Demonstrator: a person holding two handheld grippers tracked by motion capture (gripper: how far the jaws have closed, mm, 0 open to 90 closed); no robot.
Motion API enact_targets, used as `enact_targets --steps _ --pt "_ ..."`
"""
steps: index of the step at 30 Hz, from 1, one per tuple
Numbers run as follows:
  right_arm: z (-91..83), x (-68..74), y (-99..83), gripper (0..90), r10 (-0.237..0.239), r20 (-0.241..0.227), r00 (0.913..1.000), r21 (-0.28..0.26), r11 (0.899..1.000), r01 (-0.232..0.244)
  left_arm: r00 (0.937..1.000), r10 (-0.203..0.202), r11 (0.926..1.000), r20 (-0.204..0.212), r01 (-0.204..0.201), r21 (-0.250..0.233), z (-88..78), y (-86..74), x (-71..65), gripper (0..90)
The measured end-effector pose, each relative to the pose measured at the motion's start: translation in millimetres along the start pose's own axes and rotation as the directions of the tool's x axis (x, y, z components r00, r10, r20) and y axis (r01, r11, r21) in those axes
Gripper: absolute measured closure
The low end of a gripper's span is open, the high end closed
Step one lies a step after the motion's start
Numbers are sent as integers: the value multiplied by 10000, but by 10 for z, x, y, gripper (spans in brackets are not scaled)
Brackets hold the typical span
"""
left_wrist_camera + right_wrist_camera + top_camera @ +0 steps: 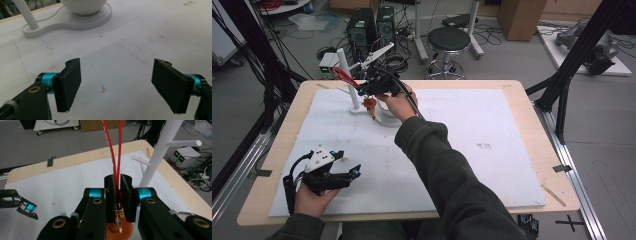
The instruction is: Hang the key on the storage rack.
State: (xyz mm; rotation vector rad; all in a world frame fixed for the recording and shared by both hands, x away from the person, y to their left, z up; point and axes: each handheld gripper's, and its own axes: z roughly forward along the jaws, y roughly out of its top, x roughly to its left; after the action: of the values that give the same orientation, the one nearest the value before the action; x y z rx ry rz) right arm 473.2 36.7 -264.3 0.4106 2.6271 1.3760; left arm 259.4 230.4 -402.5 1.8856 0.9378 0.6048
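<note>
My right gripper is shut on a red cord loop. An orange charm hangs from the cord below the jaws. The gripper hovers at the far left of the mat, just right of a white peg stand with several side pegs. My left gripper rests low over the mat's near left corner. Its jaws stand wide open with nothing between them, and it points toward the stand's base.
A white bowl sits on the round end of the stand's base. The white mat covers a wooden table. Beyond the table's far edge are a black stool, computer towers and cables on the floor.
</note>
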Motion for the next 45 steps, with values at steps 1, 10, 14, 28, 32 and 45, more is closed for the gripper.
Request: enact_targets --steps 1,10,14,28,32,45 --pt "12 -2 -1 831 60 -12 10000 12 10000 -60 10000 10 10000 13 -10 -6 1 0 -3 241" --pt "115 -21 18 831 145 237 9996 29 9999 -145 10000 73 10000 16 -73 7 -3 -1 -14 241" --pt "202 -22 14 831 187 266 9995 160 9997 -191 10000 44 10000 -6 -44 8 -11 -4 1 242" --pt "467 -64 -44 832 410 617 9973 671 9967 -451 10000 8 10000 -13 -8 2 -15 -9 7 242" --pt "524 -90 -73 832 441 780 9960 854 9951 -507 10000 10 10000 -22 -10 0 -17 -10 8 241" --pt "667 -149 -146 831 564 1054 9928 1220 9901 -692 10000 -8 10000 -25 8 -44 -19 -8 12 241"
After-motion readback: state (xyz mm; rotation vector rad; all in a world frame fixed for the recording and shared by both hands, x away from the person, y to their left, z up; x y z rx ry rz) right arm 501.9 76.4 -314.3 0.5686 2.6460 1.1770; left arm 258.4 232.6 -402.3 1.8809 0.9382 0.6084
